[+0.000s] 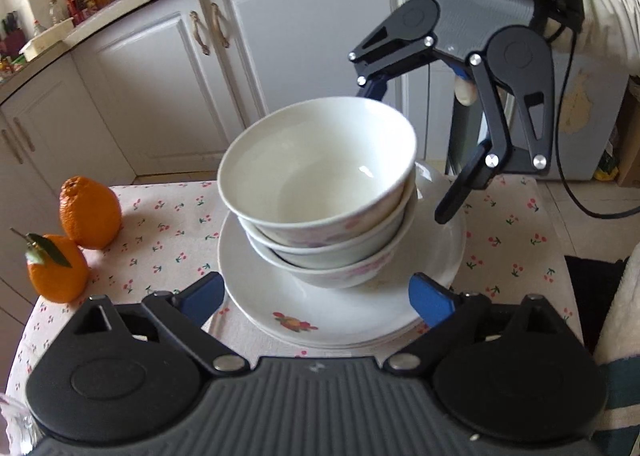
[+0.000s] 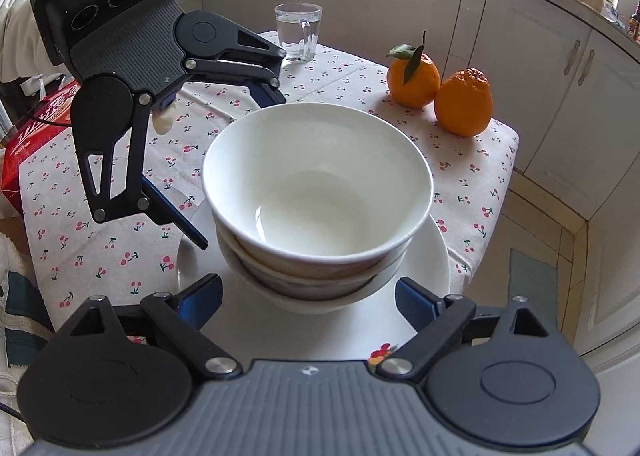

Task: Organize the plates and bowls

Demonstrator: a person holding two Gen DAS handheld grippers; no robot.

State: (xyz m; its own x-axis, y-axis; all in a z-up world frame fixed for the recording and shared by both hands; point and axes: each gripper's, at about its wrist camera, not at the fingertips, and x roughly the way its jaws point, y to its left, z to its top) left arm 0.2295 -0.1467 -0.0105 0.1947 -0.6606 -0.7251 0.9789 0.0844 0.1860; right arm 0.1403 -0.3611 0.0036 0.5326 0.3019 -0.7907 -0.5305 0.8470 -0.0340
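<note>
Three white bowls are nested in a stack on a stack of white plates with a fruit print, on a small table with a cherry-print cloth. The stack also shows in the right wrist view, on the plates. My left gripper is open, its blue-tipped fingers on either side of the plates' near edge. My right gripper is open on the opposite side of the stack, its fingers flanking the lowest bowl. Each gripper shows in the other's view, the right one and the left one.
Two oranges stand on the table's corner, also in the right wrist view. A glass mug of water stands at the far table edge. A red box lies beside the table. White kitchen cabinets stand behind.
</note>
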